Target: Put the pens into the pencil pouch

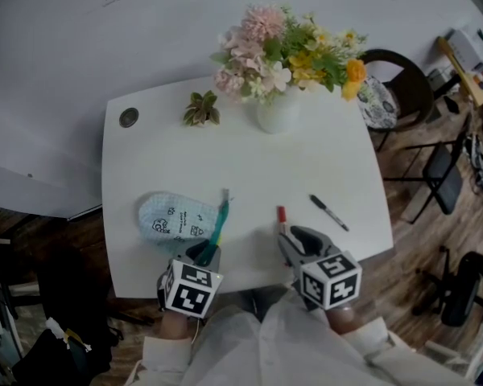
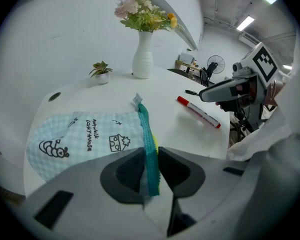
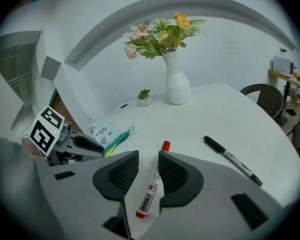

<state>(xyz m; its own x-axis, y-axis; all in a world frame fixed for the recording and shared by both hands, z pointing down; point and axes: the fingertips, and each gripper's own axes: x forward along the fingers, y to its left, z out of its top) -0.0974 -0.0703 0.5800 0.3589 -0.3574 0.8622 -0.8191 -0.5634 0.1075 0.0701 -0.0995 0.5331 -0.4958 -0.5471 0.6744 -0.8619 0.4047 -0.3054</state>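
Observation:
A pale blue checked pencil pouch (image 1: 173, 219) lies on the white table (image 1: 249, 167) at the front left, its teal zipper edge (image 2: 146, 129) turned towards the middle. My left gripper (image 2: 150, 151) is shut on the near end of that zipper edge, which runs up between the pads. A red-capped pen (image 3: 152, 186) lies on the table between the jaws of my right gripper (image 3: 149, 156). Those jaws stand open, wider than the pen. In the head view the pen's red tip (image 1: 281, 214) pokes out ahead of the gripper (image 1: 294, 236). A black pen (image 1: 328, 212) lies loose to the right.
A white vase of flowers (image 1: 278, 111) and a small potted plant (image 1: 200, 108) stand at the table's far side. A round cable hole (image 1: 129, 117) is at the far left corner. Chairs (image 1: 402, 87) stand beyond the right edge.

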